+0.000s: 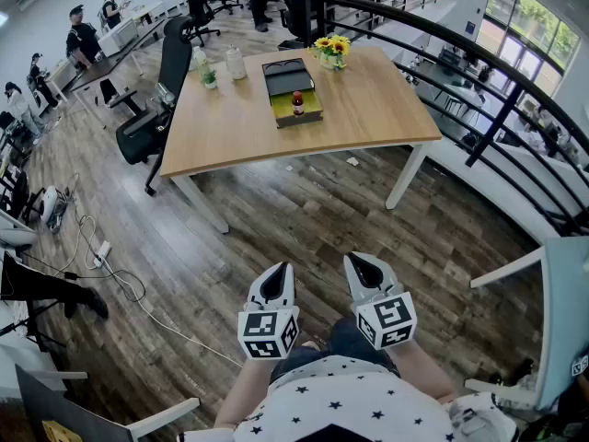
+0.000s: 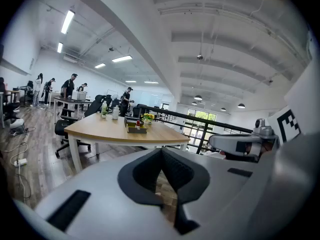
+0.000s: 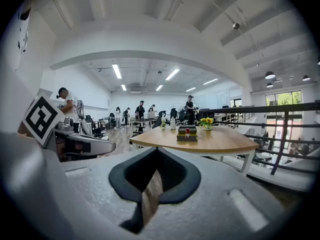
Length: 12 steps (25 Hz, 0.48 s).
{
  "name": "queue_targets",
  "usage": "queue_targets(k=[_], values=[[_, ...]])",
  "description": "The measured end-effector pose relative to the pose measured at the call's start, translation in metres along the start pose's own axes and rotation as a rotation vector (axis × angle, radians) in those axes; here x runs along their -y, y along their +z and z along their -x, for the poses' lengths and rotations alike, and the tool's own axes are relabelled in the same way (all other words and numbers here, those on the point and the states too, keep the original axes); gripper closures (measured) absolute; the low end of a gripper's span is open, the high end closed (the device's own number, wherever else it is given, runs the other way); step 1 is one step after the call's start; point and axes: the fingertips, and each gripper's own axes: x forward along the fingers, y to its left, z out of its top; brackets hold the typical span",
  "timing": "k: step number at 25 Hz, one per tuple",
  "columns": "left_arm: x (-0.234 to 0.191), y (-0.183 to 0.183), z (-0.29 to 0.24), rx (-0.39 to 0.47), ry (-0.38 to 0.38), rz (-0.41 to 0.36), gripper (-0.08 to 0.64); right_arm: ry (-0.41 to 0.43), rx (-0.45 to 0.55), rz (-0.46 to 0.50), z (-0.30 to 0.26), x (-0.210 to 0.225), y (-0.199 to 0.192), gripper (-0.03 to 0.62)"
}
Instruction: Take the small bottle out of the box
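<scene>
2 closed | left gripper (image 1: 279, 273) beside right gripper (image 1: 359, 263) | tilted slightly down

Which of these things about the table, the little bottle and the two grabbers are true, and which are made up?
1. The small bottle stands inside the box on the table. True.
2. The left gripper is holding the bottle. False: its jaws are together on nothing, and it is over the floor, well away from the table.
3. Yellow flowers stand on the table beyond the box. True.
4. The right gripper is wide open. False: its jaws are together too, with nothing between them.
5. The bottle has a blue cap. False: the cap is red.
</scene>
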Motion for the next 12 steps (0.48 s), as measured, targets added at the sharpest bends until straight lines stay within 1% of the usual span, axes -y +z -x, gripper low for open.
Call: queue_targets(k=[5, 12], values=[[0.01, 0.004, 0.025, 0.027, 0.005, -0.019, 0.557, 0.001, 0.032, 0.022, 0.025, -0.012, 0.01, 0.586], [0.018, 0.002, 0.042, 0.044, -0.012, -0.032, 0.557, -0.002, 0.043, 0.036, 0.043, -0.025, 0.007, 0.586]])
